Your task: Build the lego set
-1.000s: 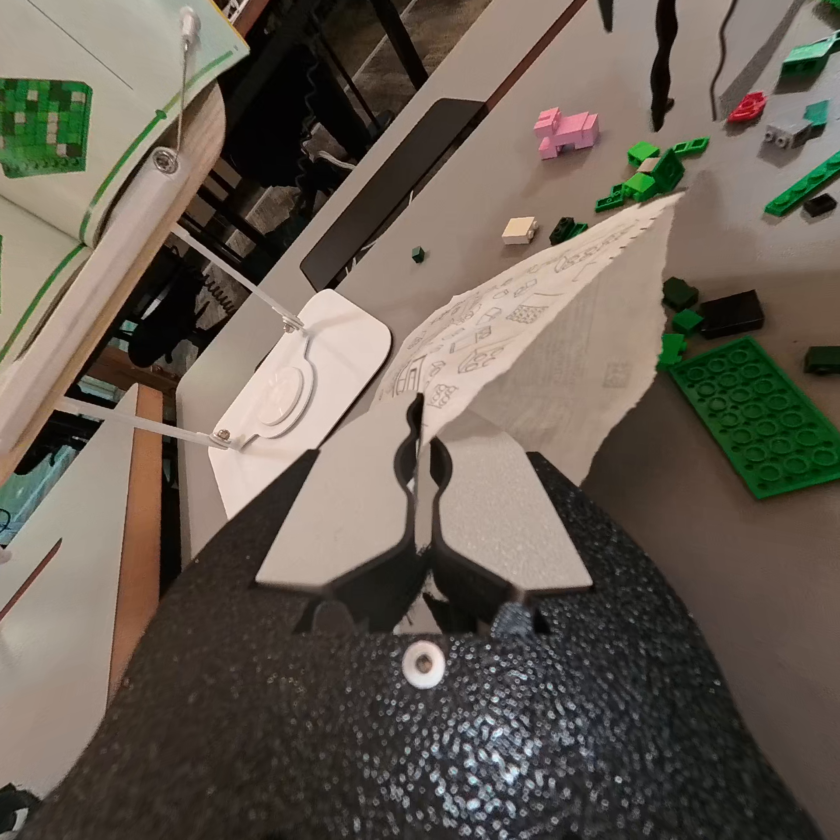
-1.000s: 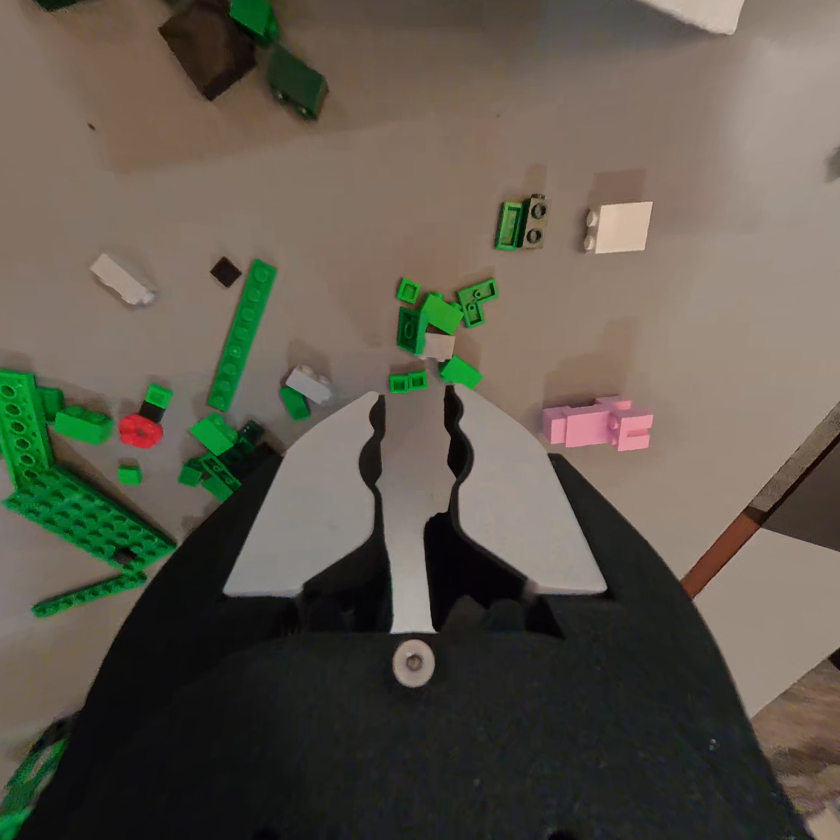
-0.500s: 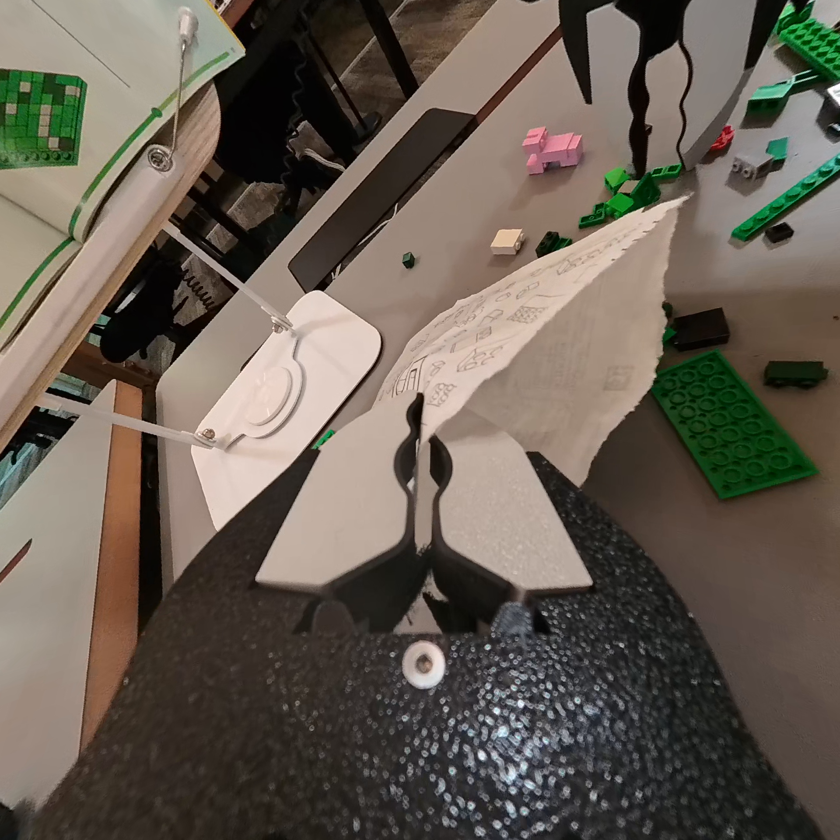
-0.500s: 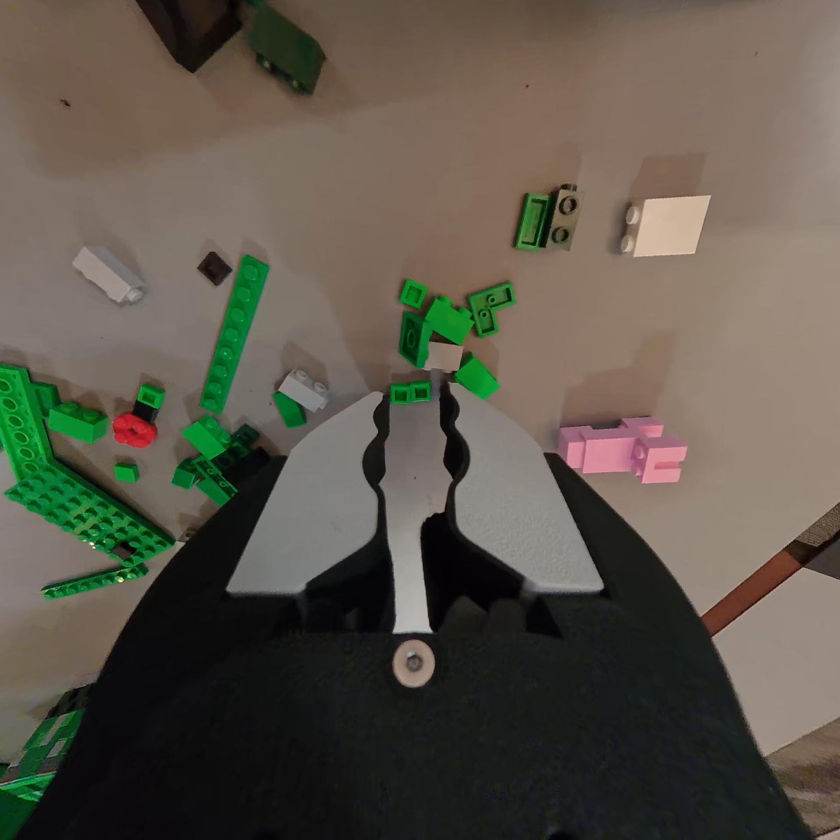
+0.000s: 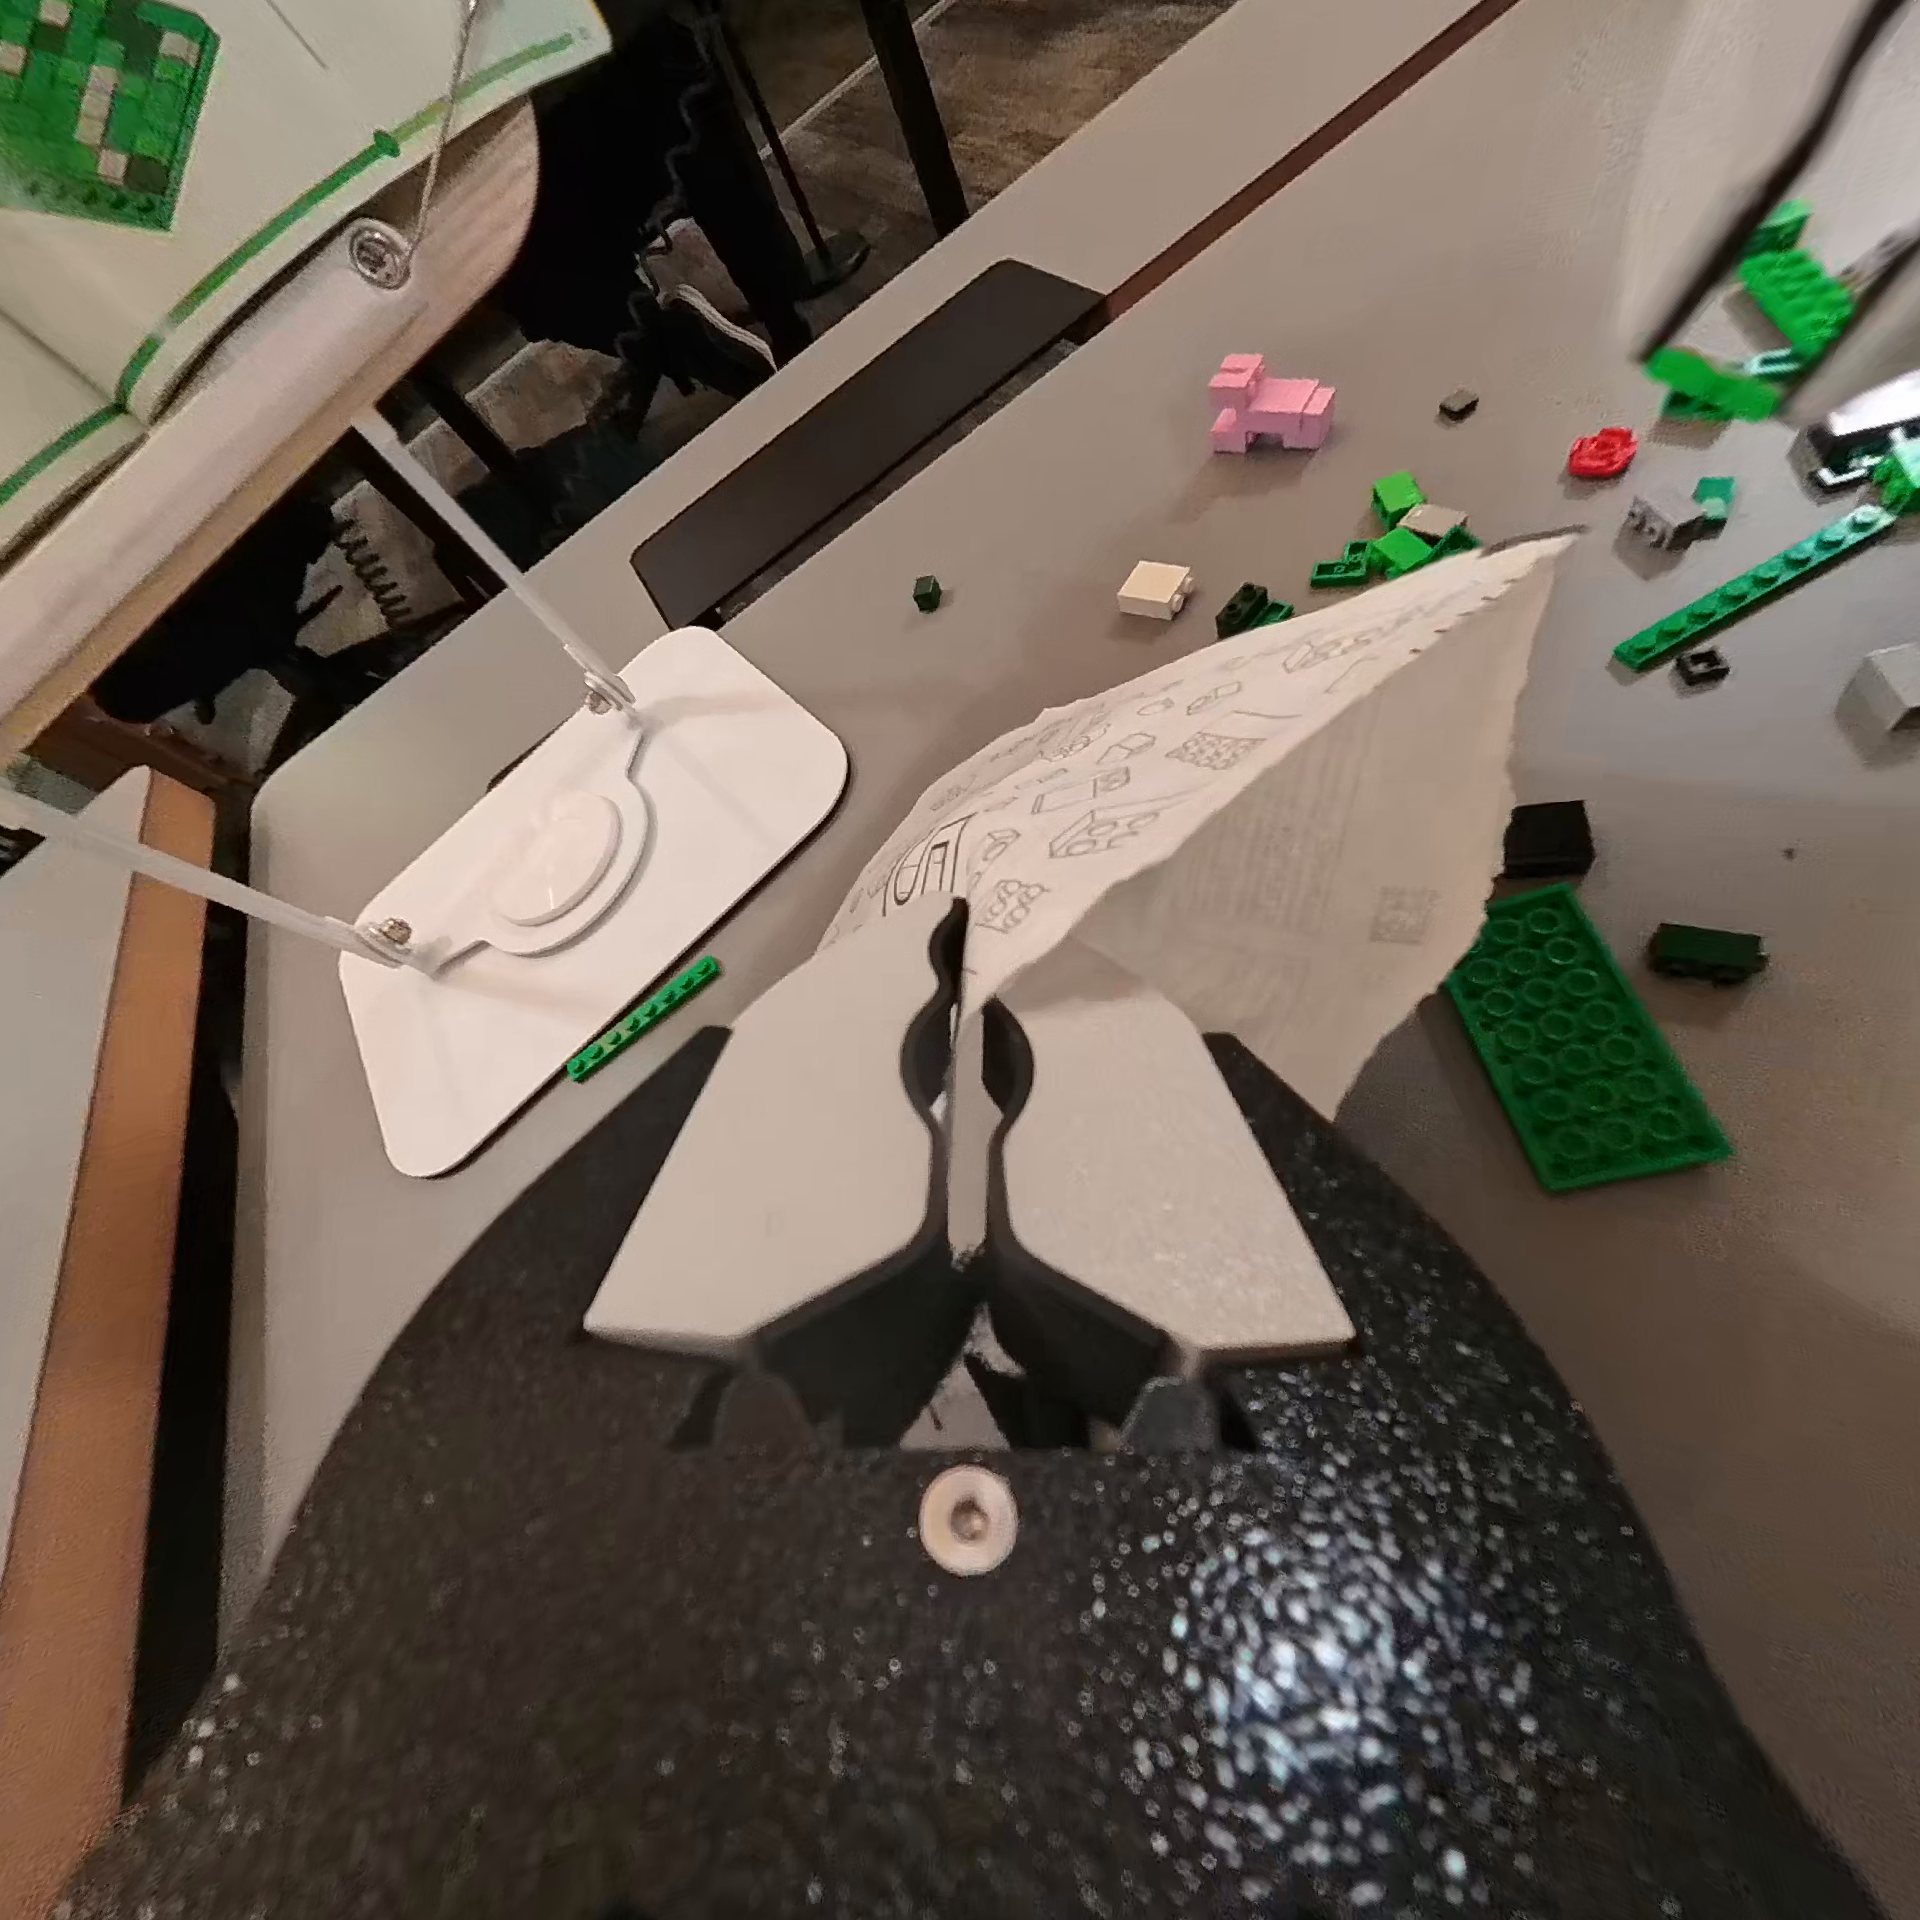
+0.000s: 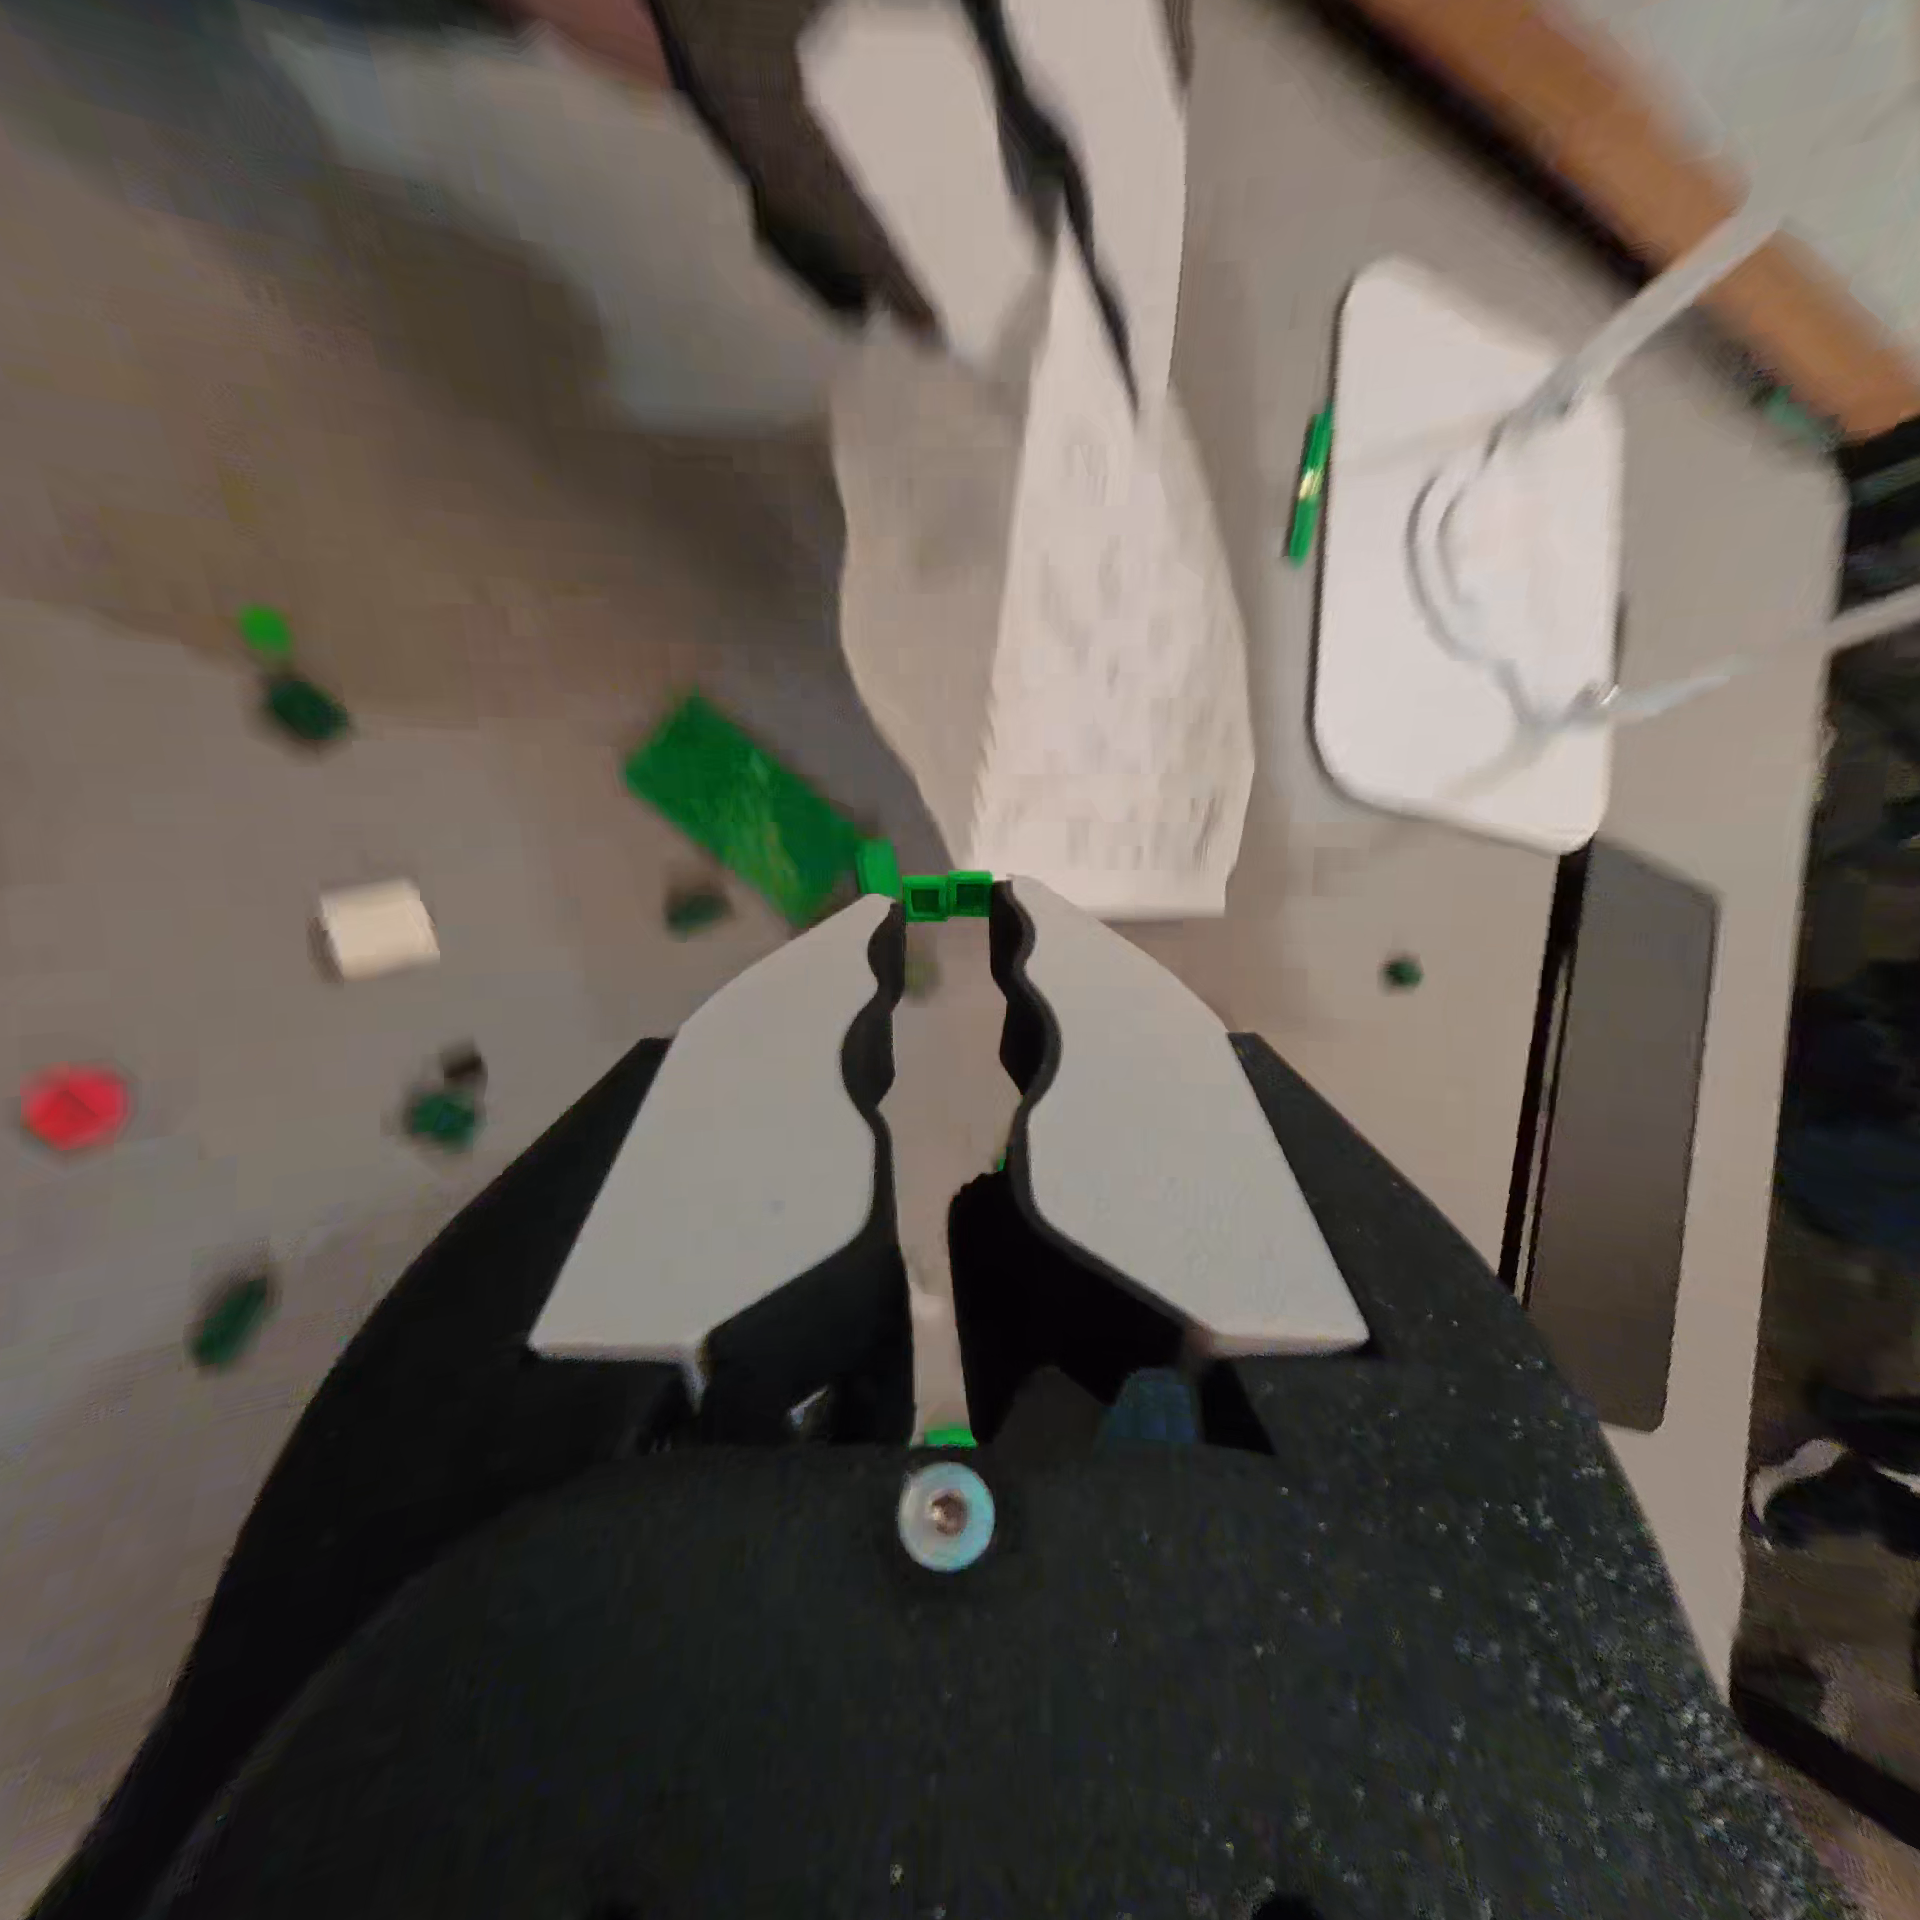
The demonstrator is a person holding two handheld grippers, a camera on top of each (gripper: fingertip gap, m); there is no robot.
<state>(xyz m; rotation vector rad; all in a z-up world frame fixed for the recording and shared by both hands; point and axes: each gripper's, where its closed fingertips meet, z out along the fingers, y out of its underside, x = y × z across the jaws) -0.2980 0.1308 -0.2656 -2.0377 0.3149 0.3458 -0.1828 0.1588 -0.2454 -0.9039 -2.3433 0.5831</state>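
Right claw (image 6: 948, 906) now lifted, pinching small green plate (image 6: 943, 896); left claw (image 5: 961, 940) still clamps paper bag (image 5: 1226, 821).

Print on paper bag (image 5: 1226, 831) — blurred, unreadable.

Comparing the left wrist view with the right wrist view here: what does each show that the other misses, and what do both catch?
Left wrist view only: the pink pig figure, the long green plate and the booklet on the stand.

Right wrist view only: the small green piece pinched at the right claw tips.

Both: the left claw shut on the paper bag, the white stand base and the wide green plate.
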